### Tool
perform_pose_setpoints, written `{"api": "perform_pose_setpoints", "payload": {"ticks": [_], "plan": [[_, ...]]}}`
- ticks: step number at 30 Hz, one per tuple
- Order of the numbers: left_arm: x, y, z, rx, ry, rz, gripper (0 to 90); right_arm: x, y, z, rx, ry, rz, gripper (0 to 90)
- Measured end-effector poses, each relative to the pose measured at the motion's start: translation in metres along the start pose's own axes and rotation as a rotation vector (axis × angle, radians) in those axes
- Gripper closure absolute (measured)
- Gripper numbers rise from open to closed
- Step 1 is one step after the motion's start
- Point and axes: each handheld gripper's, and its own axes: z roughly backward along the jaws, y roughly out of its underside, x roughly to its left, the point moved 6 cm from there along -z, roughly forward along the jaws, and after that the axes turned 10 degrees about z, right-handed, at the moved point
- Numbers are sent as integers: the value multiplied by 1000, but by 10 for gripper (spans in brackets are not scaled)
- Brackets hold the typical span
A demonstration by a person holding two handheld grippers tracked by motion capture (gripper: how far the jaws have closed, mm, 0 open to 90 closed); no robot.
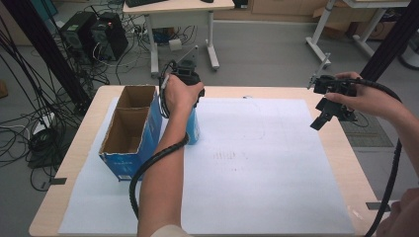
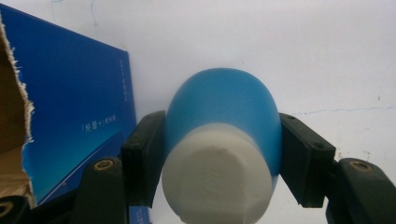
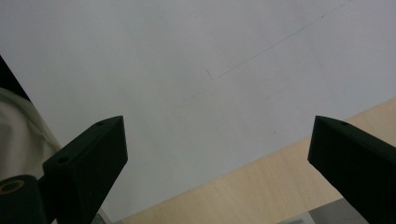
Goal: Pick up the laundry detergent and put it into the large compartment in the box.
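From the high view, we see our left gripper [image 1: 184, 79] over the blue bottle [image 1: 193, 129], which stands upright just right of the open box [image 1: 129, 129]; our hand hides the bottle's top. In the left gripper view, our jaws are clamped on the bottle's sides below its white cap [image 2: 217, 179]. In the right gripper view, our right gripper [image 3: 217, 163] hovers, jaws wide apart, over the white sheet [image 3: 187, 56], well right.

A paper sheet [image 1: 257, 163] covers most of the worktop [image 1: 346, 163]. An open cardboard box [image 1: 129, 129] stands on the sheet's left part. Just right of the box stands a bottle [image 1: 193, 127], between the left tool's [image 2: 219, 154] jaws. The right tool [image 1: 327, 112] hangs well right of the box, over the sheet's right edge.
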Motion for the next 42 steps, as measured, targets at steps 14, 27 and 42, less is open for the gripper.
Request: {"api": "perform_pose_setpoints", "payload": {"ticks": [14,27,42], "plan": [[3,21,53,-57,-6,5,387,9,0,2,-10,0,14,48],[16,48,119,-122,17,7,386,22,0,12,-26,-4,27,47],[34,65,171,-174,10,37,387,35,-3,17,-29,4,37,47]]}}
